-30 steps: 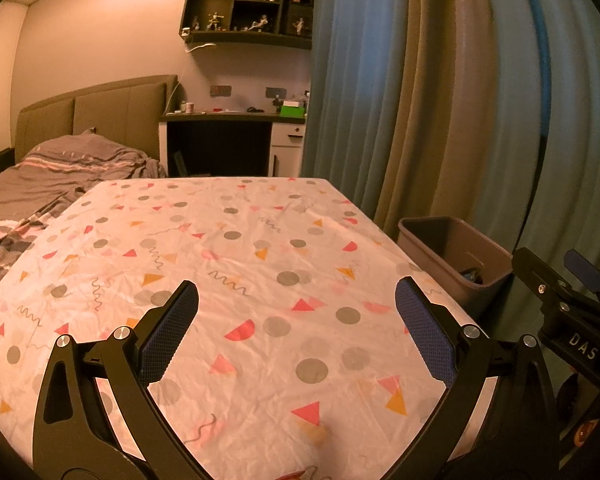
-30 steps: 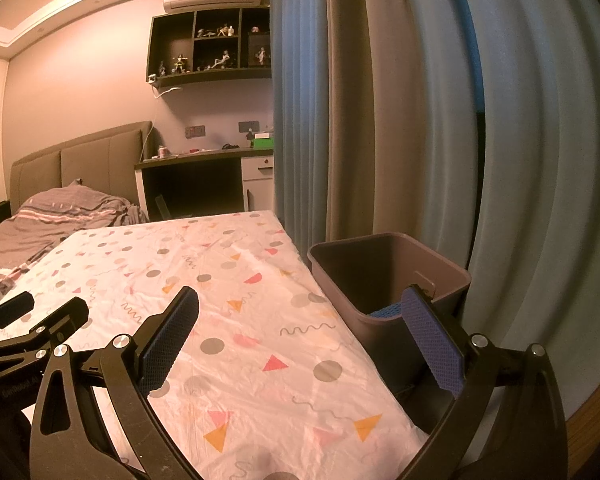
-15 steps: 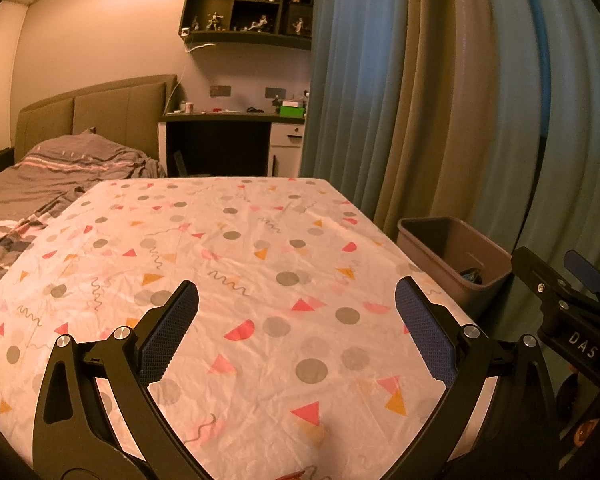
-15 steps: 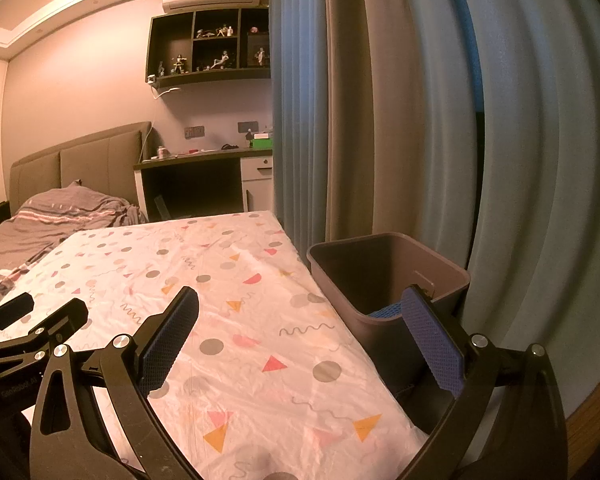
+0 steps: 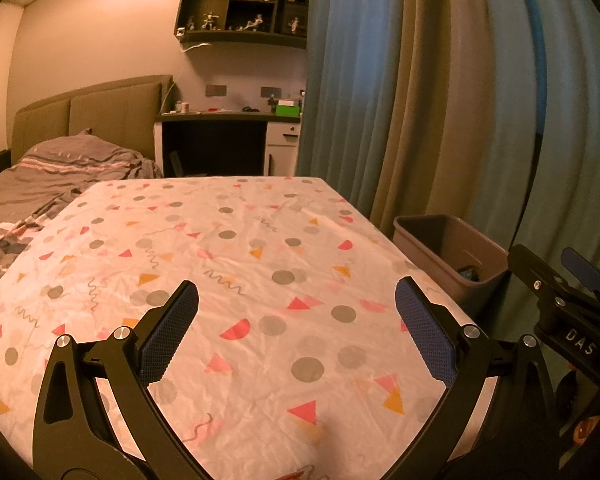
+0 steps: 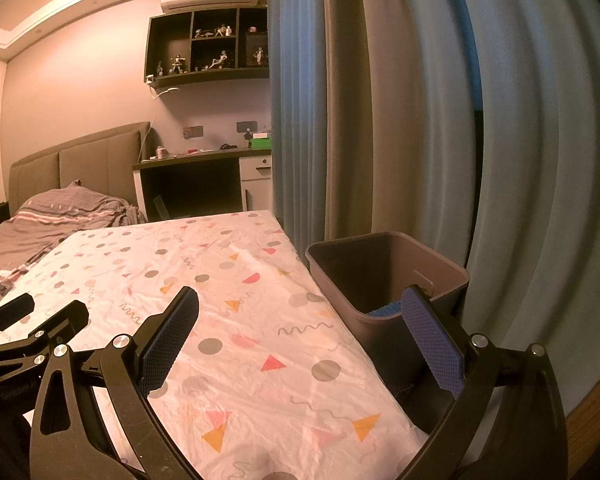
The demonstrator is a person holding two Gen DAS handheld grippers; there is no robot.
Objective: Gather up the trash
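My left gripper (image 5: 296, 316) hangs over the table with its jaws spread wide and nothing between them; my right gripper (image 6: 300, 320) is just as wide apart and just as empty, its right finger in front of the bin's near wall in that view. The fingers are matte black plastic with silver screws, each faced with a blue pad (image 5: 168, 336) of fine cross-hatched rubber. Below them lies a crinkled white tablecloth (image 5: 260, 240) printed with grey dots, pink and orange triangles and squiggles, and I see no loose trash on it. The bin (image 6: 380, 264), a brown rectangular plastic tub with rounded corners, stands just beside the table's right edge against the curtains; something blue (image 6: 386, 311) lies at its bottom, and from the left wrist a dark scrap shows inside too. Heavy blue and tan curtains (image 6: 420, 120) hang in deep folds behind it. Farther off are a bed (image 5: 60, 172) with a striped grey cover and padded headboard, a dark desk (image 5: 220, 136) and a wall shelf (image 6: 208, 48) of small figurines.
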